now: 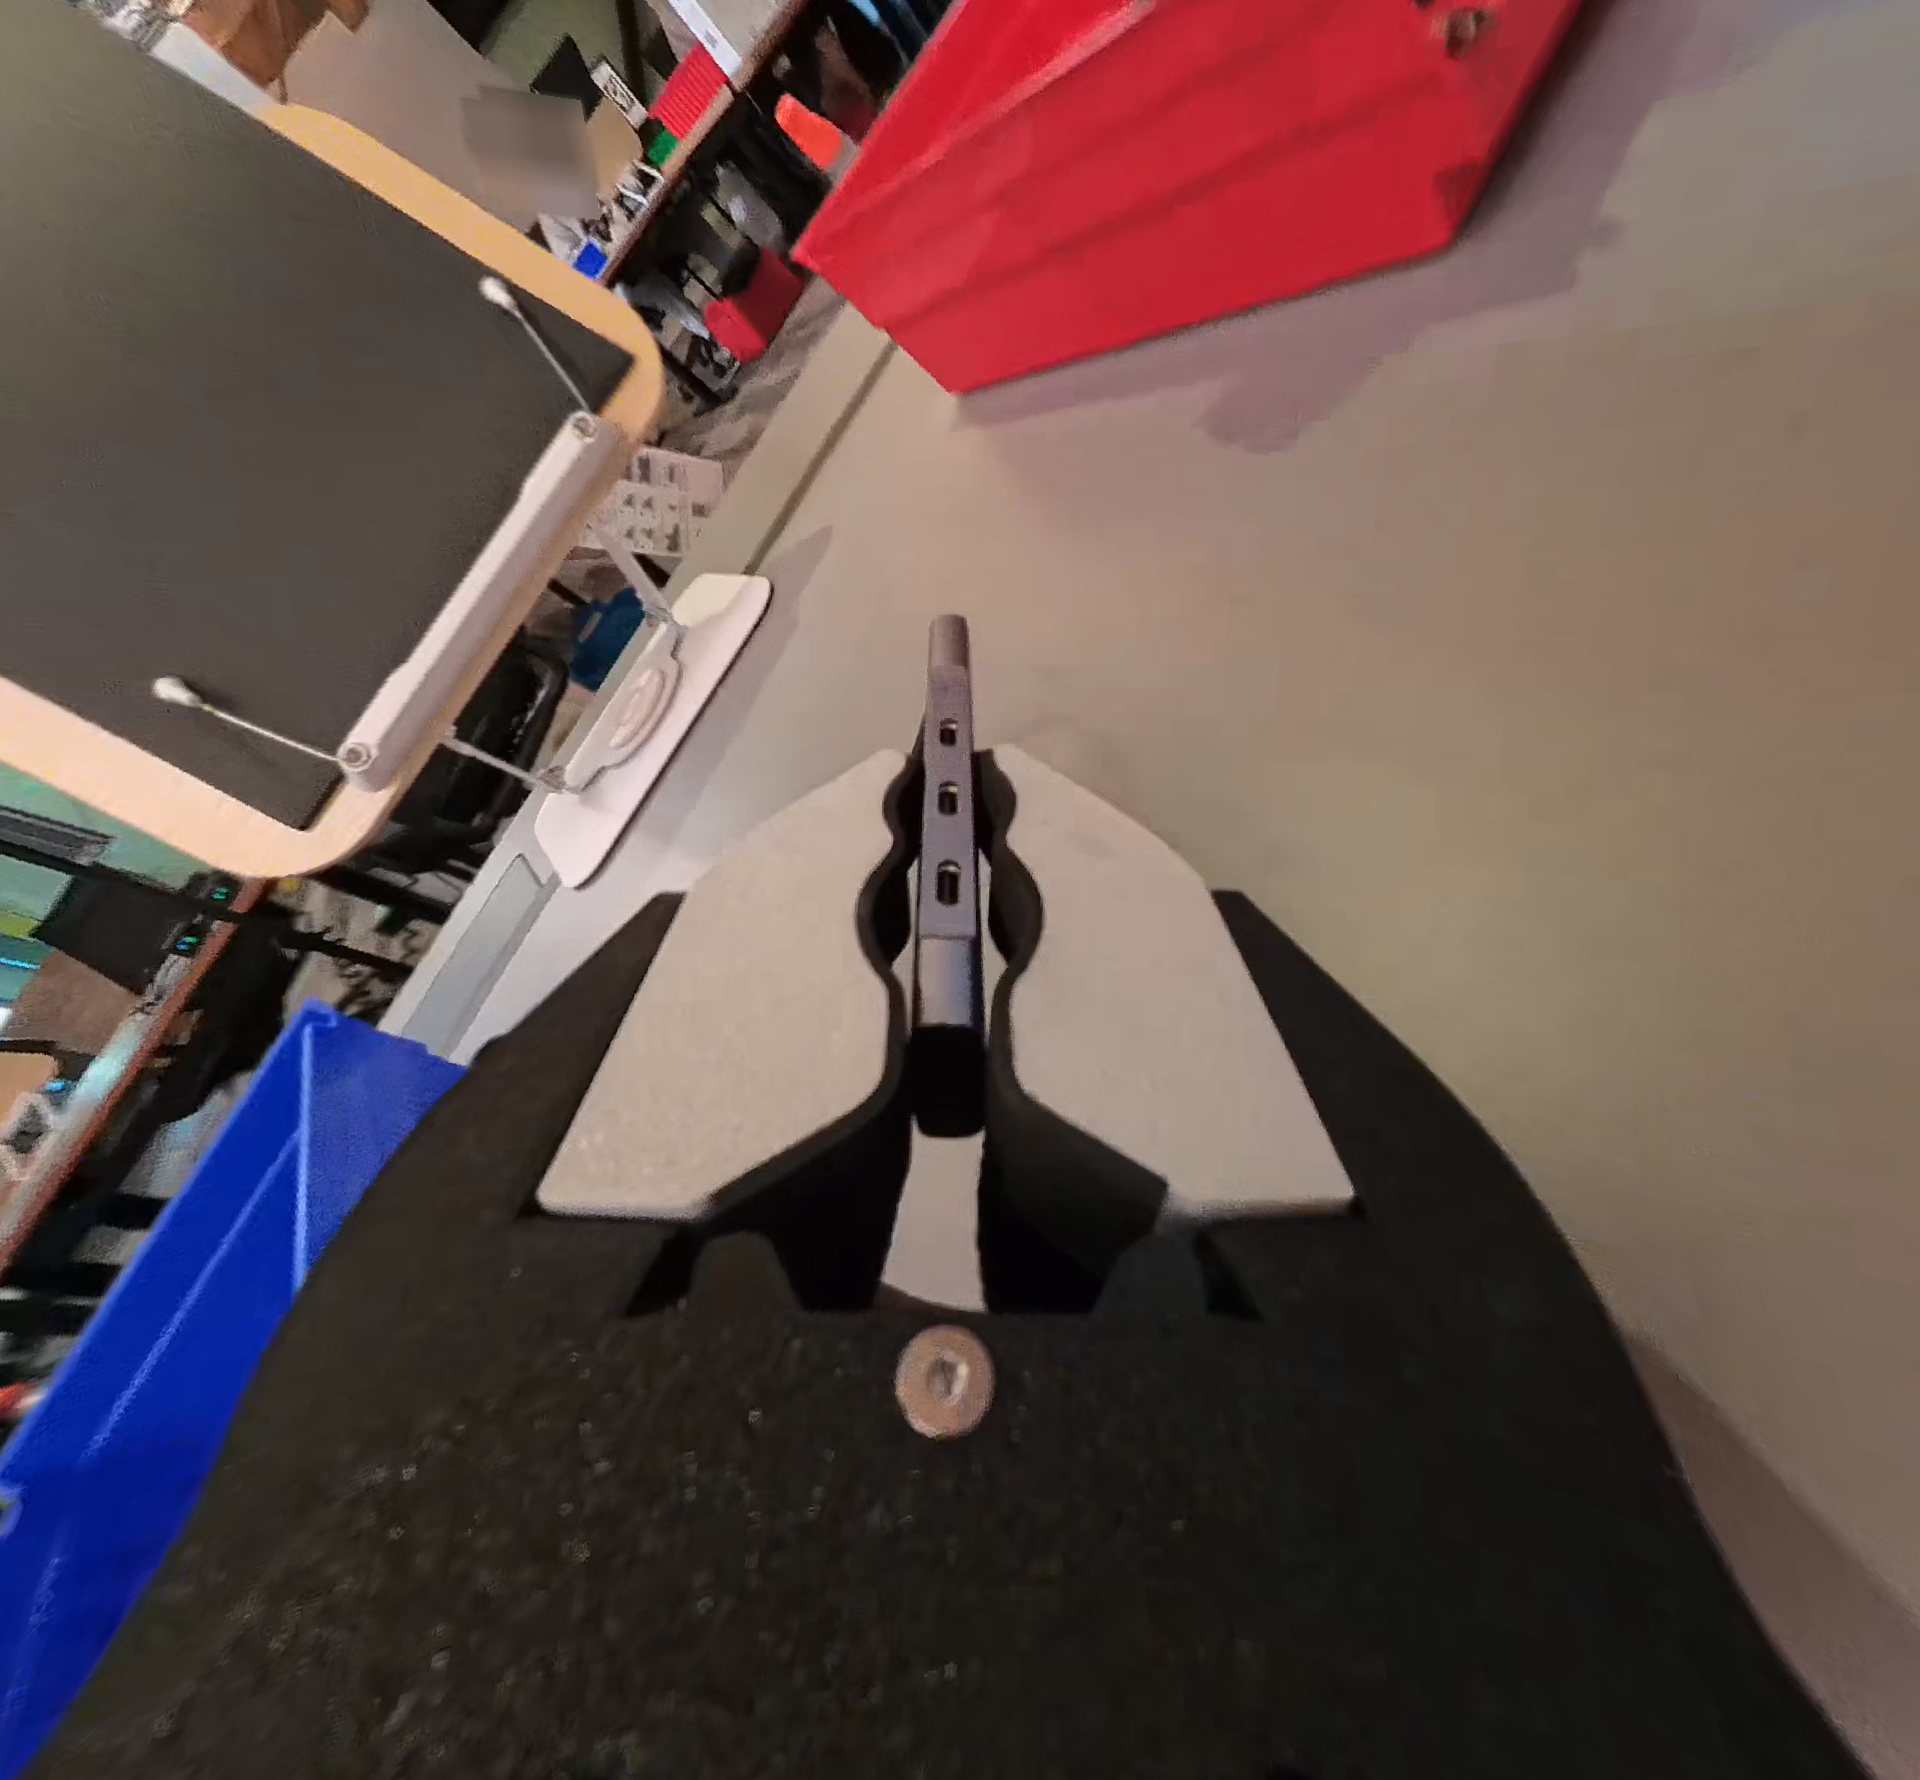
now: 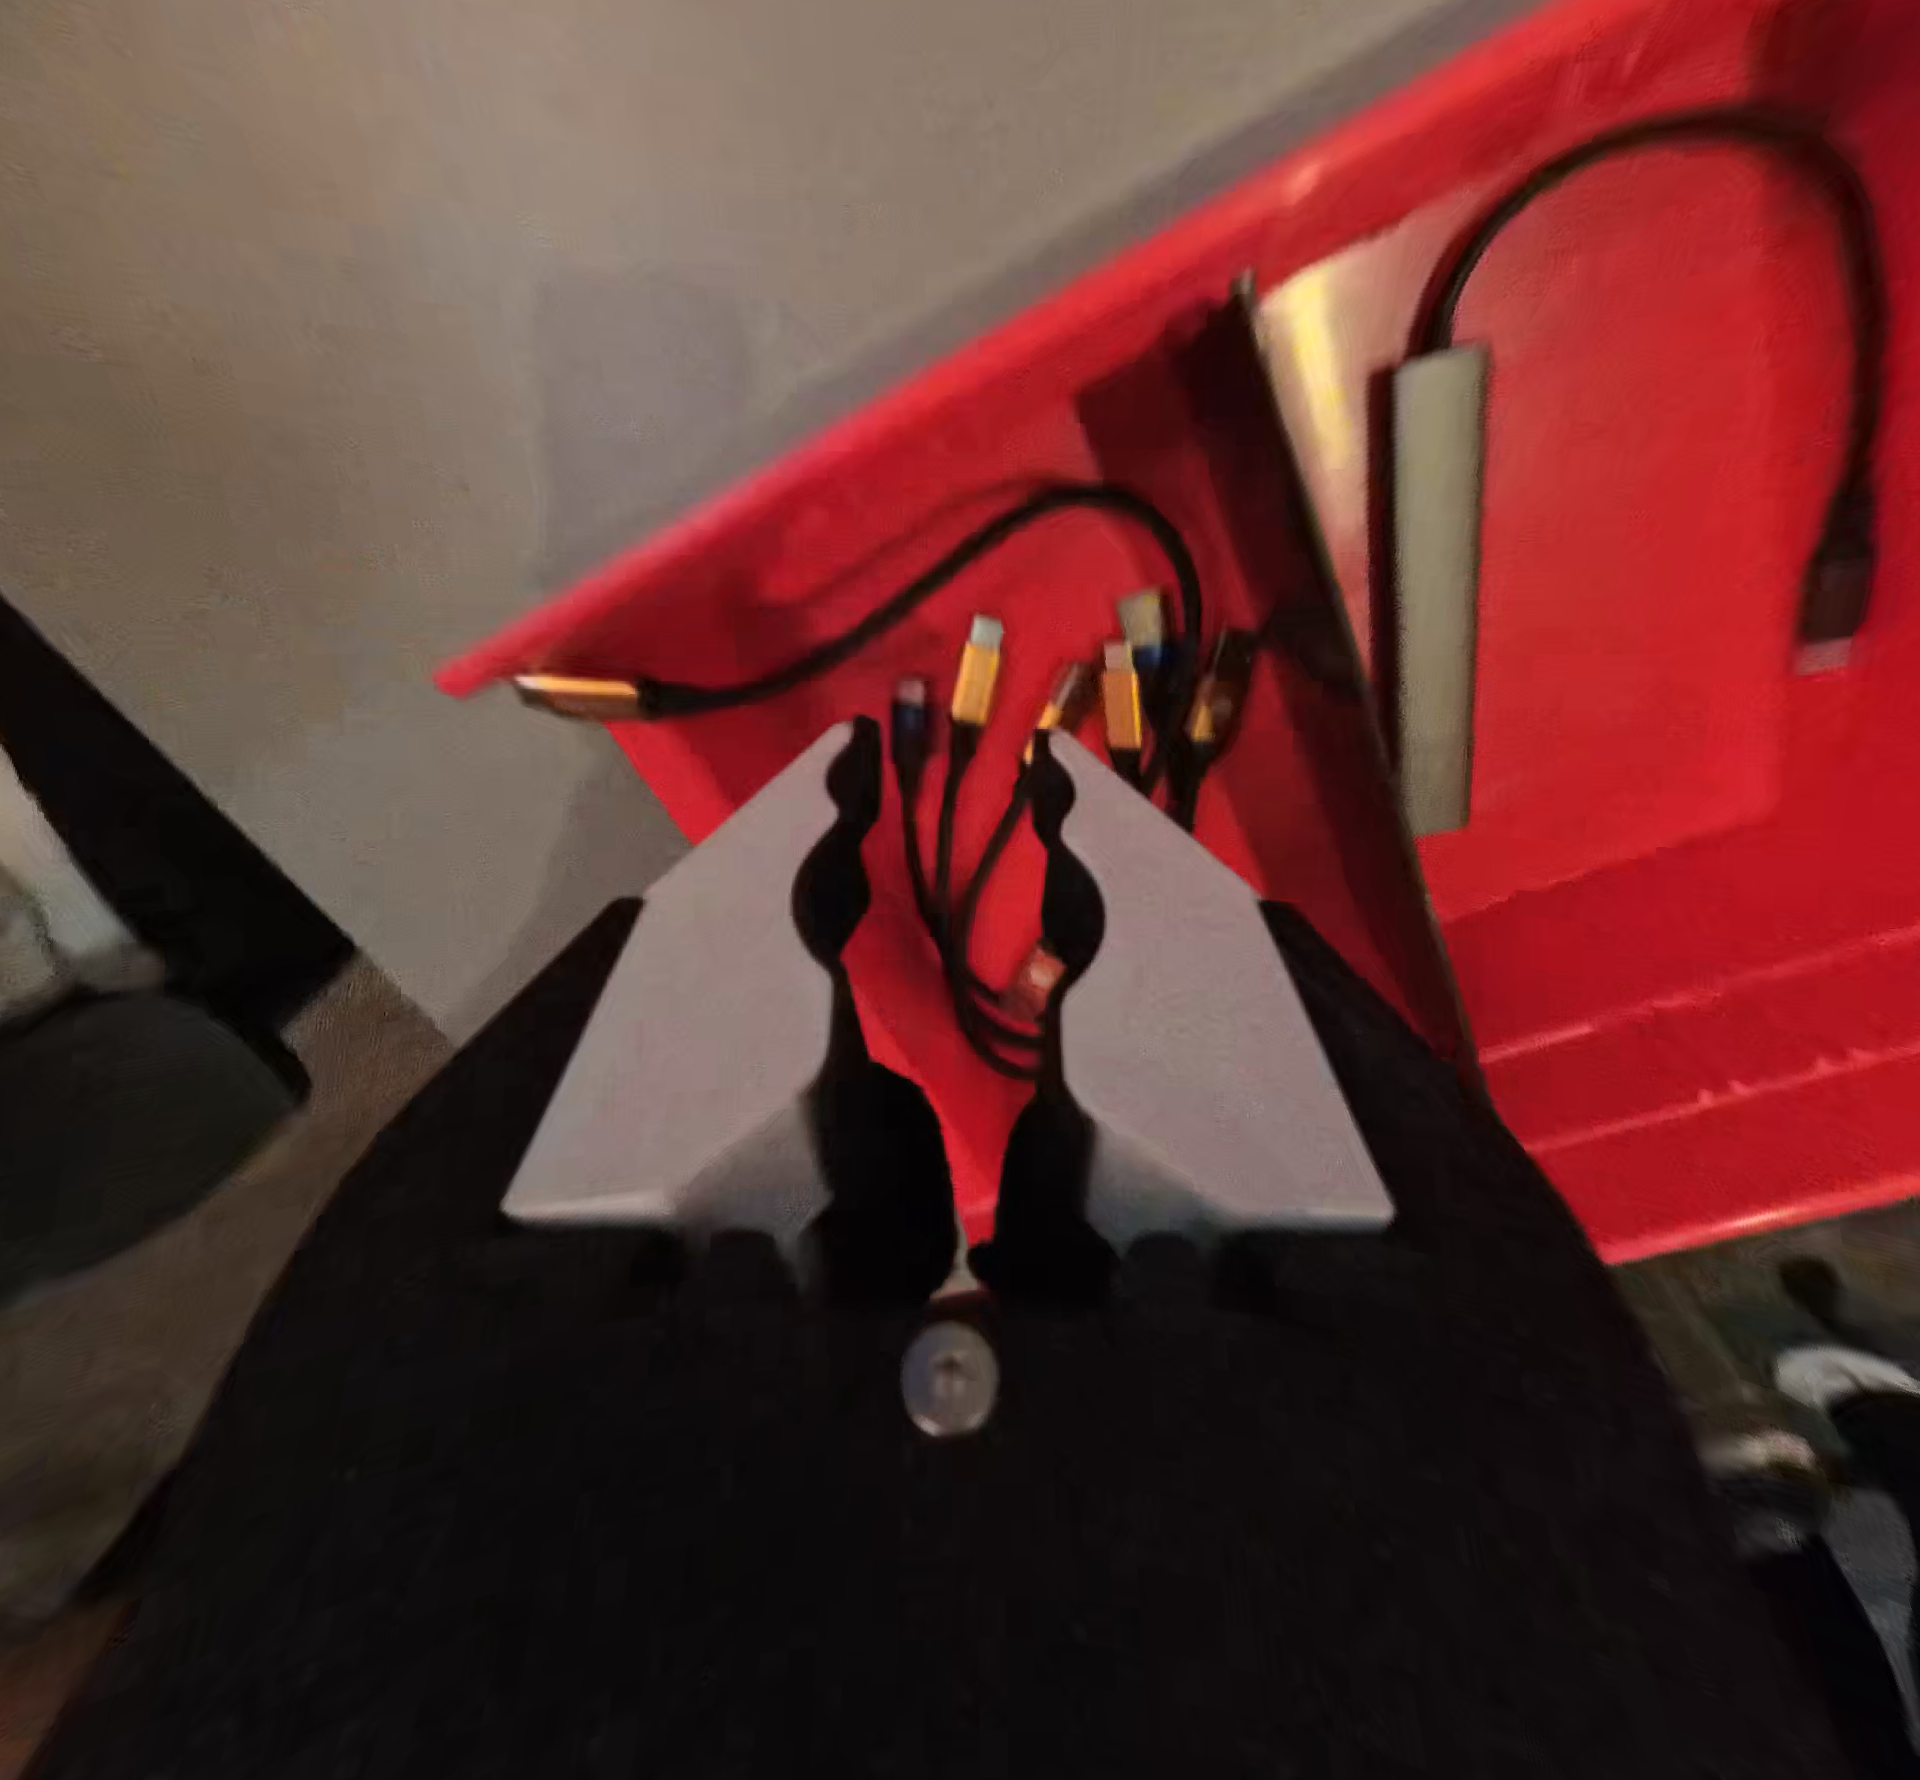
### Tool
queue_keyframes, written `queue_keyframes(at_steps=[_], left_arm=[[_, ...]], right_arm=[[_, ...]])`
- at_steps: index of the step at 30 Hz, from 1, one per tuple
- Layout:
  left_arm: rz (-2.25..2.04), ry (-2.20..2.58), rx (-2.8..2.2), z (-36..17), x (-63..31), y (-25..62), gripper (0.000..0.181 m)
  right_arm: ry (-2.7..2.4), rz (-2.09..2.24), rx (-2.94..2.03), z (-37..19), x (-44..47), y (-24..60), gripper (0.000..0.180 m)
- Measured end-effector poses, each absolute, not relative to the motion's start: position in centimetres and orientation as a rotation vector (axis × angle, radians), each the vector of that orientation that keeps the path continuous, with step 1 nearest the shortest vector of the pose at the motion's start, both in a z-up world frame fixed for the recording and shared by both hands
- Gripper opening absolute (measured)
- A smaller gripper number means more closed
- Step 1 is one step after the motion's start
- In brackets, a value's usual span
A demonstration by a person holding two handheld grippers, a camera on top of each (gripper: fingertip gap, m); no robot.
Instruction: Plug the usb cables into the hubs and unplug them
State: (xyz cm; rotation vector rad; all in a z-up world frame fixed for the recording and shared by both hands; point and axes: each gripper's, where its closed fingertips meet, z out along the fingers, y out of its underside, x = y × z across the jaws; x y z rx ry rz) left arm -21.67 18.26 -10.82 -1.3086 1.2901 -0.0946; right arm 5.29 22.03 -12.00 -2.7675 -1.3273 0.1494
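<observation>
My left gripper (image 1: 948, 756) is shut on a slim dark grey USB hub (image 1: 948, 857), held edge-up above the beige table with its row of ports facing the camera. My right gripper (image 2: 951, 743) is open and hovers over a red bin (image 2: 1621, 774) that holds a bundle of black USB cables (image 2: 977, 899) with gold and blue plugs. The cable plugs lie between and just beyond its fingertips; nothing is gripped. A second grey hub (image 2: 1439, 587) with its own black lead lies in the bin's neighbouring compartment, to the right.
The red bin (image 1: 1164, 161) stands on the table ahead and right in the left wrist view. A blue bin (image 1: 208, 1315) sits at the near left. A black board on a white stand (image 1: 644, 733) stands at the table's left edge. Shelving lies behind. The left gripper's tips are roughly 30 centimetres from the right gripper's.
</observation>
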Motion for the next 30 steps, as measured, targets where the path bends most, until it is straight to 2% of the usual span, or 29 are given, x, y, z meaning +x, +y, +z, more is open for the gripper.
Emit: queue_keyframes(at_steps=[5,8,14,17,19,20,21,25,28,30], left_arm=[[-0.323,1.154,-1.359,-9.0,-22.1,18.4,0.009],[-0.586,1.041,-1.388,-7.5,-22.0,18.0,0.009],[-1.084,0.9,-1.285,-3.8,-21.8,15.6,0.009],[-1.115,0.87,-1.263,-3.2,-21.7,15.0,0.01],[-0.963,0.927,-1.2,-3.1,-21.3,14.4,0.009],[-0.886,0.955,-1.17,-3.1,-21.2,14.1,0.009],[-0.802,0.978,-1.15,-3.2,-21.0,13.9,0.009],[-0.517,1.081,-1.15,-5.2,-20.4,14.3,0.012],[-0.521,1.092,-1.212,-6.0,-20.2,14.5,0.036],[-0.572,1.079,-1.236,-6.0,-20.1,14.4,0.039]], right_arm=[[-1.14,0.251,-2.295,-7.6,-3.4,18.5,0.027],[-0.972,0.661,-2.029,-5.5,-11.7,14.6,0.028],[-0.481,1.309,-1.65,-4.0,-19.6,13.3,0.053],[-0.267,1.62,-1.557,-2.8,-20.7,13.9,0.068],[-0.222,1.642,-1.585,-3.2,-21.1,14.6,0.063],[-0.206,1.651,-1.572,-3.0,-21.2,14.8,0.053],[-0.213,1.671,-1.566,-2.9,-21.5,14.6,0.028],[-0.158,1.625,-1.596,-3.6,-20.8,15.4,0.022],[-0.183,1.511,-1.608,-2.5,-18.7,16.4,0.021],[-0.239,1.34,-1.632,-0.4,-15.9,17.5,0.021]])
